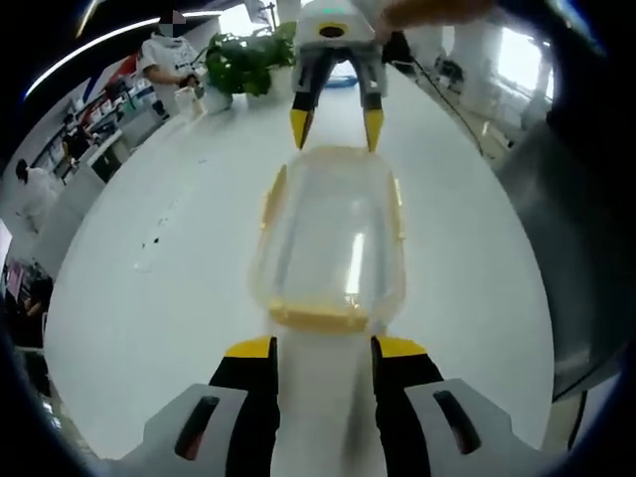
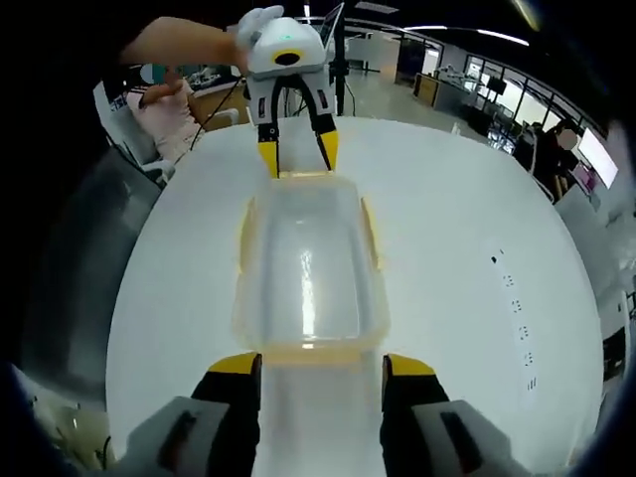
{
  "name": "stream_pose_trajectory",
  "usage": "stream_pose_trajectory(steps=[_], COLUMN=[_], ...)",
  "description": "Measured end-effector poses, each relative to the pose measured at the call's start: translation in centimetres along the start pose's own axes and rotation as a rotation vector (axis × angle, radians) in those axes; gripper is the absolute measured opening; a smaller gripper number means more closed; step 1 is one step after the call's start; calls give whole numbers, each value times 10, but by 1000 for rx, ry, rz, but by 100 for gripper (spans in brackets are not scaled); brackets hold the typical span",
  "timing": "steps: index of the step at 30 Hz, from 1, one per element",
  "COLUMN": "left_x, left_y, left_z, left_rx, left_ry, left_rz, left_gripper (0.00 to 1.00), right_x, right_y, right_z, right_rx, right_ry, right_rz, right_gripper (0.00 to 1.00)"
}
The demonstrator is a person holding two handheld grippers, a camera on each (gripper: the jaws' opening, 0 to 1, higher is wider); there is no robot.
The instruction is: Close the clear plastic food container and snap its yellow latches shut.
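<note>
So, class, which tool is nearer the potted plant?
Right. The right tool is at the end of the container toward the potted plant; the left tool is at the opposite end, farther away.

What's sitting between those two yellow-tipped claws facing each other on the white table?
The clear food container with its yellow latches, seen in both gripper views.

latch state (image 1: 318, 318) unclear, background people (image 1: 171, 60) blurred
</note>
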State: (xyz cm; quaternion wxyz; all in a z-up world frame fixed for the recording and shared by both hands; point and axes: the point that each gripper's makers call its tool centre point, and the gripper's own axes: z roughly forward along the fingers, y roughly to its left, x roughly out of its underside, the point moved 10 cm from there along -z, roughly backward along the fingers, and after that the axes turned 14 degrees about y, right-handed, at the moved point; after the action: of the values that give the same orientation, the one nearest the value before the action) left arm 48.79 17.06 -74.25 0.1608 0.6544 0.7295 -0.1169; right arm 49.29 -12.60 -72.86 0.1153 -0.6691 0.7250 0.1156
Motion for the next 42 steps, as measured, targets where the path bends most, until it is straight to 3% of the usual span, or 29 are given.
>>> stream_pose_trajectory(steps=[4,7,10,11,14,21,32,42], left_x=[1,-10,-18,-19,-21,-23,-62,-80], left_y=[0,0,-1,0,1,0,-1,5], left_z=[-9,-20,-21,-21,-20,-15,10,17], left_rx=[-19,-37,8,7,-12,9,33,46], left_ry=[-13,-87,-146,-141,-136,-140,-185,-204], left_rz=[-9,-40,-53,-54,-51,-70,-32,-12], left_gripper=[31,27,26,25,21,22,24,24], right_x=[-4,-11,-15,-16,-19,-19,-50,-65], right_y=[4,8,8,9,10,7,7,5], right_z=[-10,-15,-14,-13,-9,-8,9,15], right_rx=[-2,-5,4,6,-1,0,-10,-12], right_ry=[-47,-98,-115,-114,-122,-125,-129,-139], right_rz=[26,39,48,48,54,55,1,-14], right_gripper=[38,28,21,19,19,19,19,21])
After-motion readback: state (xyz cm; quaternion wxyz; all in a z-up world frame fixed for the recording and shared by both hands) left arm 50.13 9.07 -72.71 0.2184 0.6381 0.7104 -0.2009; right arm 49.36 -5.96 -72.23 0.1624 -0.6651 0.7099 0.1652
